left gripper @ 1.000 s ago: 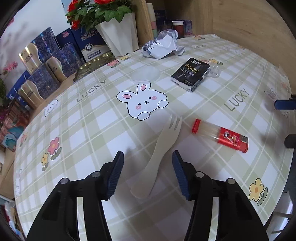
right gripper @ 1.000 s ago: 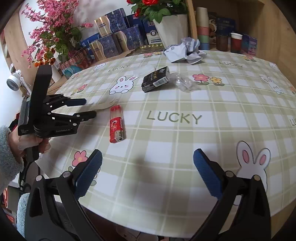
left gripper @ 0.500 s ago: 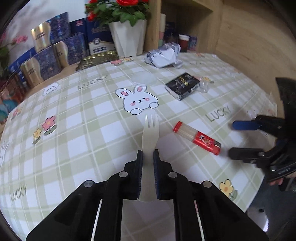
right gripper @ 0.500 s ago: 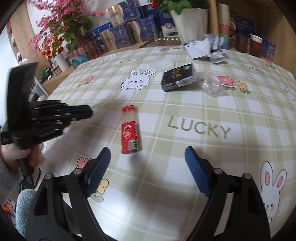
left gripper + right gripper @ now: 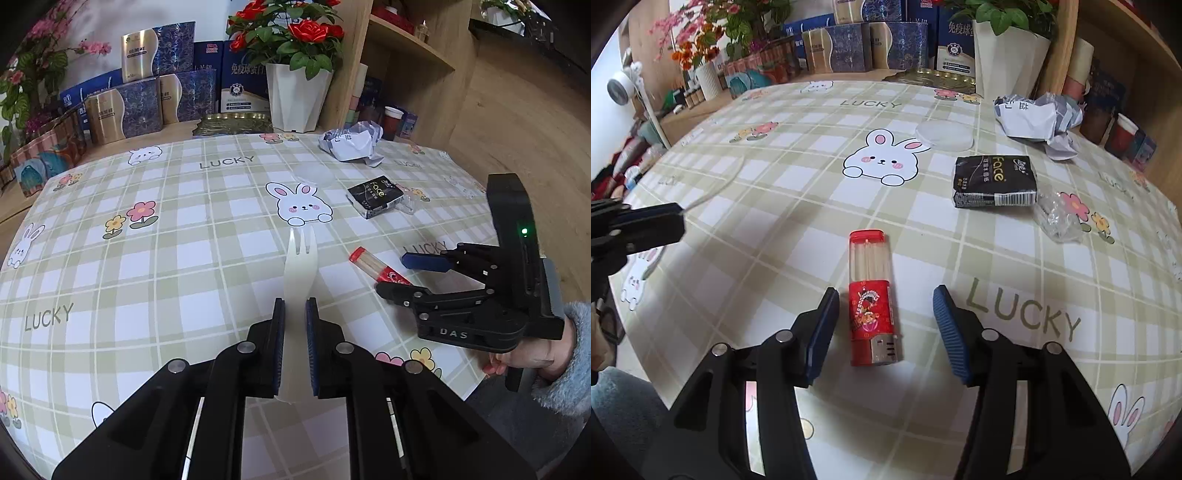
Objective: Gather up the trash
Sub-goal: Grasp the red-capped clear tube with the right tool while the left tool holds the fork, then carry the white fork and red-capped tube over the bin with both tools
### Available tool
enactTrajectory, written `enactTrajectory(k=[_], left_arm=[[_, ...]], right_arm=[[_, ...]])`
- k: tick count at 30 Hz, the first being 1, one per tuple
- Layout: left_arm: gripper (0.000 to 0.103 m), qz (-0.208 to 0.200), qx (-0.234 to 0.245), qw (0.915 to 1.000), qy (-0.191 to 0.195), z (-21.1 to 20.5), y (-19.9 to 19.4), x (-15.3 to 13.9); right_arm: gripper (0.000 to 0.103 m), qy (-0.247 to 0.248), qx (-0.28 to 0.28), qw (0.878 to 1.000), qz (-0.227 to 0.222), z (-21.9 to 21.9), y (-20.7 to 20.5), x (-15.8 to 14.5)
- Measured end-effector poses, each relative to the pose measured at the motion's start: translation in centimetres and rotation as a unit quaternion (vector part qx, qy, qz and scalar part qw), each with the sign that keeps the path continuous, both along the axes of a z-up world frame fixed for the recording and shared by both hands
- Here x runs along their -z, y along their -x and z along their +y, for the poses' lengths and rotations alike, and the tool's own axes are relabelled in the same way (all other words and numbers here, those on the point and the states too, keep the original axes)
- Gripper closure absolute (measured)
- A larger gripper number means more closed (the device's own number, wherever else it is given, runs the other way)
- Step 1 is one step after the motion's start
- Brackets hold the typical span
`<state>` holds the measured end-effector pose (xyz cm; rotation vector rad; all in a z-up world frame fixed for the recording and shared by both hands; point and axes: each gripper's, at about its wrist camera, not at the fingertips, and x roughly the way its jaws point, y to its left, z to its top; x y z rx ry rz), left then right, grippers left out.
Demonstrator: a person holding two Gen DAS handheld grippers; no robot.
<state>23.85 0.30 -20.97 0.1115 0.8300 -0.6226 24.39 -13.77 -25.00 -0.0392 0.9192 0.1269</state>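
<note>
Left gripper (image 5: 294, 317) angled down over the checked tablecloth (image 5: 177, 258), jaws clamped on the handle of the white plastic fork (image 5: 300, 258) (tines pointing away). Right gripper (image 5: 884, 325) tilted down, jaws closing either side of the red toothpick holder (image 5: 872, 299) lying flat, pads not yet touching it

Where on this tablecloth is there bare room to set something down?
Free: the wide left stretch from the flower print to the near edge. Crowded: the right side, around the tissue pack, crumpled paper, clear lid and toothpick tube.
</note>
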Motion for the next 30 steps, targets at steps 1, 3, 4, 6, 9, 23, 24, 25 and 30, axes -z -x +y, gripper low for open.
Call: enactTrajectory(k=[1,3,4,6,9,23,24,25,30], left_arm=[[0.092,0.0,-0.002,1.0,0.002,0.1,0.2,-0.1],[0.092,-0.001,-0.004,1.0,0.004,0.1,0.7,-0.3],[0.092,-0.001,-0.004,1.0,0.006,0.0,1.0,-0.4],[0.092,-0.004,-0.001,1.0,0.006,-0.1,1.6,-0.6],[0.092,-0.01,0.004,0.9999,0.005,-0.3,2.6,-1.0],[0.092,-0.023,0.024,0.9994,0.012,-2.2,8.7,-3.1],[0.092,-0.024,0.025,0.9993,0.012,-2.3,9.2,-3.2],[0.092,-0.024,0.027,0.9993,0.013,-2.4,9.8,-3.4],[0.092,-0.024,0.03,0.9992,0.013,-2.7,11.9,-3.7]], right_arm=[[0.058,0.001,0.0,1.0,-0.002,0.0,0.1,0.0],[0.076,-0.001,0.0,1.0,-0.003,0.0,0.5,-0.1],[0.076,0.0,0.0,1.0,-0.002,0.0,0.7,-0.1],[0.076,-0.013,-0.001,1.0,0.0,-0.3,1.2,-0.1],[0.077,-0.036,0.006,0.999,-0.008,-1.1,2.8,-0.6],[0.077,-0.077,0.024,0.995,-0.055,-3.6,10.9,-4.4],[0.077,-0.081,0.026,0.995,-0.057,-3.7,11.4,-4.6],[0.077,-0.084,0.027,0.994,-0.059,-3.9,12.0,-4.8],[0.077,-0.087,0.027,0.994,-0.065,-4.3,15.3,-5.3]])
